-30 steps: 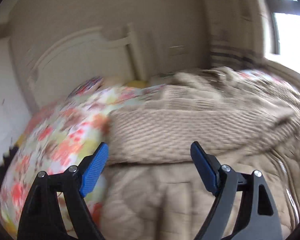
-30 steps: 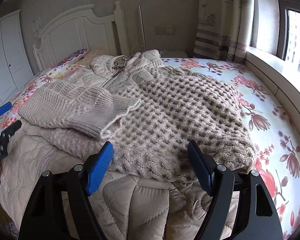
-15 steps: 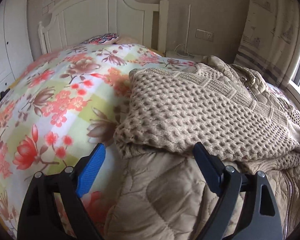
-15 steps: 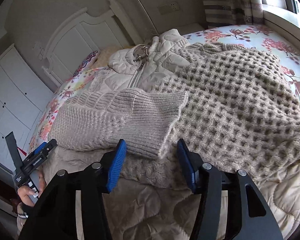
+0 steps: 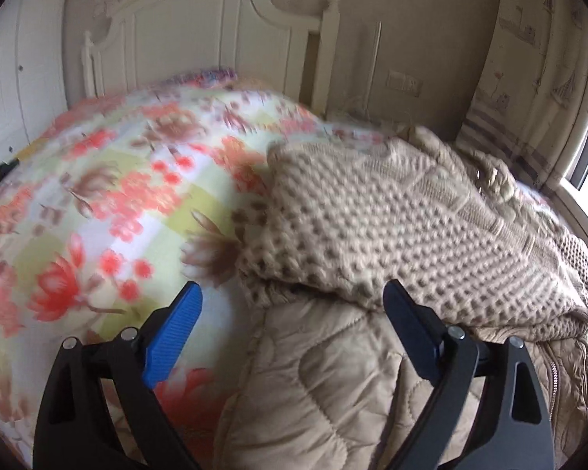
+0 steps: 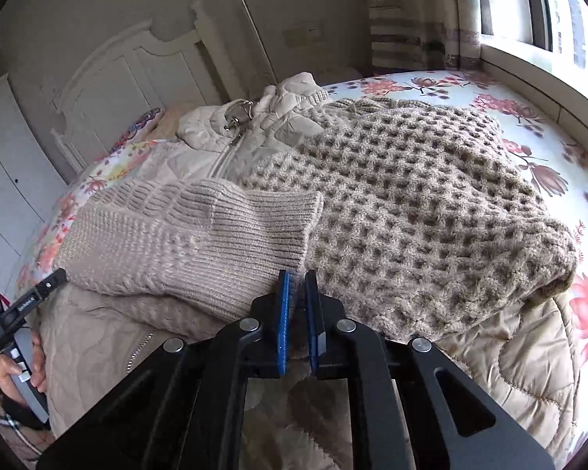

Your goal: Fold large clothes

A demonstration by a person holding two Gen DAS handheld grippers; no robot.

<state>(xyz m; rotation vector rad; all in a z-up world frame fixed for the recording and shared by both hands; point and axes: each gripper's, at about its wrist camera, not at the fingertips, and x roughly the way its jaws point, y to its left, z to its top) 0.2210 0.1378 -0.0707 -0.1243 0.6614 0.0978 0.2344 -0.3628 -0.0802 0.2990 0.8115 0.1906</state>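
Observation:
A beige waffle-knit sweater [image 6: 419,203] lies folded on top of a beige quilted jacket [image 6: 501,368] on the bed. A ribbed sleeve [image 6: 223,231] lies across the sweater's front. My right gripper [image 6: 297,278] has its blue pads nearly together at the sweater's lower edge, just under the sleeve cuff; whether fabric is pinched is unclear. My left gripper [image 5: 292,313] is open, its blue pads straddling the sweater's near corner [image 5: 372,231] above the jacket [image 5: 333,391]. In the right wrist view the left gripper [image 6: 39,286] shows at the far left.
The bed has a floral sheet [image 5: 98,196] and a white headboard [image 5: 200,35]. A window [image 6: 548,8] and ledge run along the right side. White wardrobe doors [image 6: 4,164] stand on the left. A curtain [image 5: 537,70] hangs by the window.
My right gripper has closed from wide open to nearly shut and moved in to the sweater's lower edge by the cuff. My left gripper swung toward the sweater's corner and stays open.

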